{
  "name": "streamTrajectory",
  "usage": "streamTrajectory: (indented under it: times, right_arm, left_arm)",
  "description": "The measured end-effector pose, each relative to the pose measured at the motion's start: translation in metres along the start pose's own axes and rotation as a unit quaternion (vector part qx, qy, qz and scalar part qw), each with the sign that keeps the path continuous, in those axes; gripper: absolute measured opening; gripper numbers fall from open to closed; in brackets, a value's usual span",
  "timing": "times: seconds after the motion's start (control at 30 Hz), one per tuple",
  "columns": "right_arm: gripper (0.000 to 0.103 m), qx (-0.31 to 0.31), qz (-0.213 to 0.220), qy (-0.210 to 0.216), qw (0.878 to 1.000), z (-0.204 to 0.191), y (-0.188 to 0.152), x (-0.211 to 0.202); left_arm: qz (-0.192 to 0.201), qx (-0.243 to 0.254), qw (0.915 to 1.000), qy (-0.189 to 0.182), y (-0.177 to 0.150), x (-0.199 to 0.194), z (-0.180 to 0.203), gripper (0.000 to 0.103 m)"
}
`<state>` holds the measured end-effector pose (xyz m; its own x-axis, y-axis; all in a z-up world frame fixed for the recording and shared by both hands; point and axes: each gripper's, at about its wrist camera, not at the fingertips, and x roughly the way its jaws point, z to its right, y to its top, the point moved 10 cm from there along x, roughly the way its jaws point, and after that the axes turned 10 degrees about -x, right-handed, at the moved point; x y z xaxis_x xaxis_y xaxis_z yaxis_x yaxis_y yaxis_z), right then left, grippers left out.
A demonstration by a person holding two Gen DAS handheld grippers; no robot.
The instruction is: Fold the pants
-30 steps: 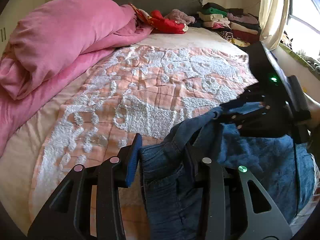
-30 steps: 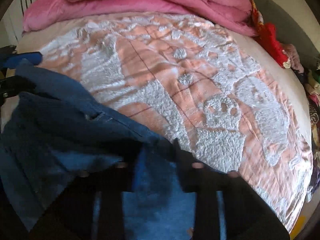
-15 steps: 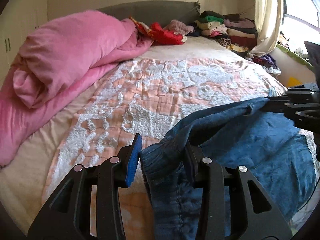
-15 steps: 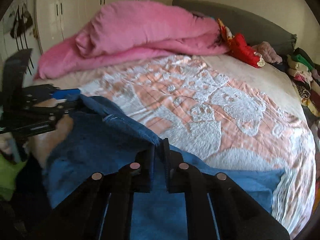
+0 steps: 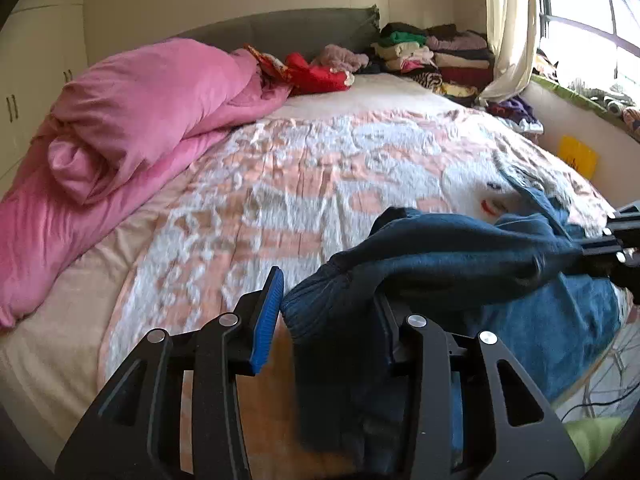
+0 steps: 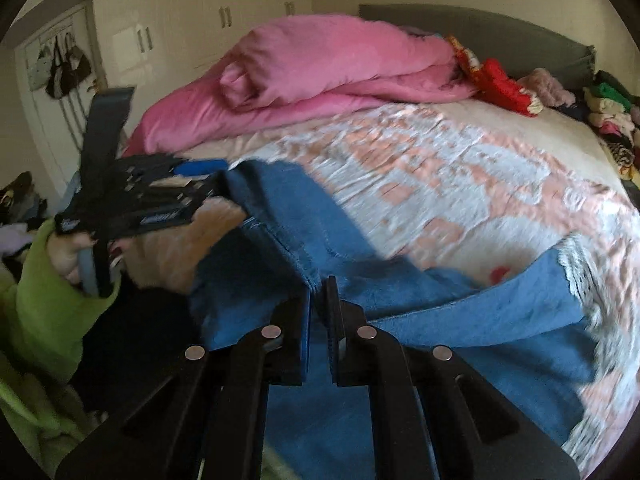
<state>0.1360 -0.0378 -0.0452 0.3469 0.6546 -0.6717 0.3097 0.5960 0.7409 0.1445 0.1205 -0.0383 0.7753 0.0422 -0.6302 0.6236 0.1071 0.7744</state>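
The blue denim pants [image 5: 460, 248] hang over the near edge of the bed, with the waist edge stretched between my two grippers. My left gripper [image 5: 326, 292] is shut on a thick bunch of the waistband, and its blue pad [image 5: 266, 320] lies against the cloth. The right wrist view shows the same left gripper [image 6: 216, 176] at the left, held by a hand in a green sleeve [image 6: 44, 292]. My right gripper [image 6: 319, 284] is shut tight on a thin fold of the pants [image 6: 480, 312]. In the left wrist view the right gripper [image 5: 576, 252] is at the right edge.
A pink and white quilt [image 5: 320, 184] covers the bed. A rolled pink duvet [image 5: 140, 108] lies along its left side. Red cloth [image 5: 316, 72] and stacks of folded clothes [image 5: 432, 52] sit by the headboard. A window and curtain [image 5: 508, 28] stand at the right, wardrobes [image 6: 180, 20] at the left.
The two grippers have drawn apart, pulling the waist edge of the pants out between them. The right gripper has swung away to the right and lifted. Both views have tilted up toward the headboard.
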Motion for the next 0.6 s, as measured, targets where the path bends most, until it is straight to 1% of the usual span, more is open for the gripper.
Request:
streamTrajectory:
  times: [0.1,0.17,0.3,0.37,0.53,0.6]
  right_arm:
    - [0.006,-0.014,-0.020,0.011,1.000,-0.023,-0.016,0.006]
    - [0.006,-0.017,-0.031,0.027,0.999,-0.040,-0.027,0.011]
    - [0.006,-0.024,-0.050,0.055,0.997,-0.070,-0.047,0.021]
    - [0.006,-0.023,-0.062,0.063,0.996,-0.078,-0.055,0.027]
    - [0.006,-0.036,-0.096,0.052,0.993,-0.085,-0.072,0.045]
    - [0.006,-0.035,-0.104,0.043,0.993,-0.081,-0.076,0.049]
  left_arm:
    - [-0.014,0.004,0.9999,0.003,-0.015,-0.004,-0.003,0.033]
    - [-0.026,0.007,0.9996,0.008,-0.030,-0.007,-0.007,0.033]
    - [-0.053,0.000,0.9986,0.010,-0.054,-0.008,-0.013,0.034]
    - [-0.066,-0.003,0.9977,0.013,-0.064,-0.007,-0.017,0.036]
    - [-0.096,-0.006,0.9953,0.012,-0.083,-0.004,-0.020,0.037]
    - [-0.102,-0.007,0.9947,0.013,-0.089,-0.005,-0.021,0.043]
